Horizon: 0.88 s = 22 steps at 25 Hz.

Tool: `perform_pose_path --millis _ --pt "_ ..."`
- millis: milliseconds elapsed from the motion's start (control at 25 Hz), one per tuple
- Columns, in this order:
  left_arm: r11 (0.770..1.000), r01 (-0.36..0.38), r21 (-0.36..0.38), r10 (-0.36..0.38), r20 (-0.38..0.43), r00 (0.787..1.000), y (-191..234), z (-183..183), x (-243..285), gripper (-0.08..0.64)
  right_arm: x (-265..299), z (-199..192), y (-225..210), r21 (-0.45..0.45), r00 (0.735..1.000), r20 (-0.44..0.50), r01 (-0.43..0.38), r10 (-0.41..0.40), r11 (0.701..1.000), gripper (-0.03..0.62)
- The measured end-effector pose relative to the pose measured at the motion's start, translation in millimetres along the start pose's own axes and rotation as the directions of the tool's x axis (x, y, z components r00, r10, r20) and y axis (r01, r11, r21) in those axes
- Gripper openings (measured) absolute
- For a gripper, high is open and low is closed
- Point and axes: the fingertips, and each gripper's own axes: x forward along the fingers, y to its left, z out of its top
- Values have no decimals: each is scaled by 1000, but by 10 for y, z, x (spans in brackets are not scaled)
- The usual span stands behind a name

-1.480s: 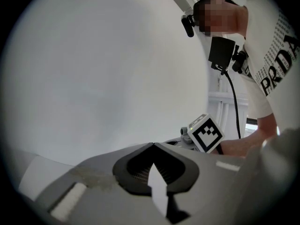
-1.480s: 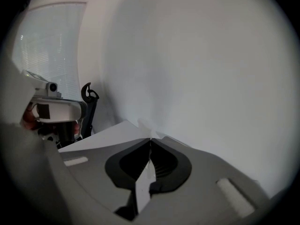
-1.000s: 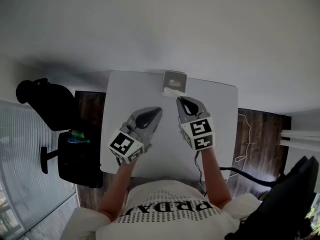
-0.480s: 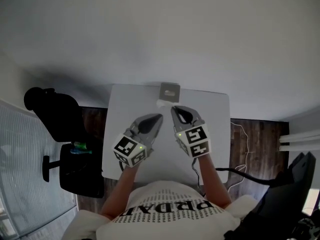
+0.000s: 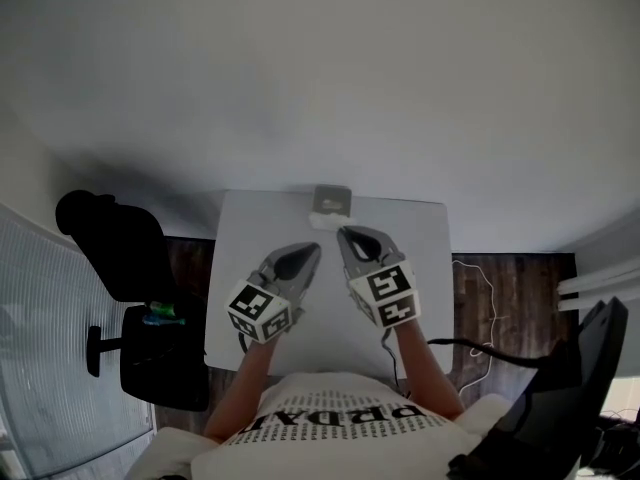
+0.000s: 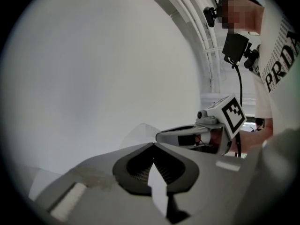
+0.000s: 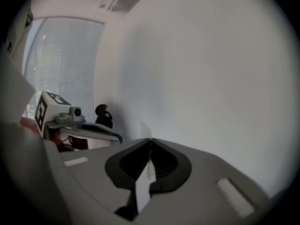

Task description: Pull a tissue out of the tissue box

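White table (image 5: pixel 425 268), tissue box (image 5: pixel 331 199), right gripper (image 5: pixel 344 233) pinching tissue (image 5: pixel 323 221)

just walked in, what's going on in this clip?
A person at a white table holds a pair of tongs in each hand. The right tongs are shut on a white tissue, held just in front of the tissue box at the table's far edge. Whether the tissue is fully clear of the box I cannot tell. The left tongs are shut alongside, with nothing visibly gripped.

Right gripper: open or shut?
Shut on a thin white tissue: in its own view the right gripper has jaws together at the tips, tissue poking out beyond them.
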Motion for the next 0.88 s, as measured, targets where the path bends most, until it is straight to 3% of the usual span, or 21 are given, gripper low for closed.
perform_pose_path --millis 880 --pt "1000 4 11 -4 -12 1000 -130 2 -76 -8 -161 10 -8 -4 1000 17 13 -13 1000 9"
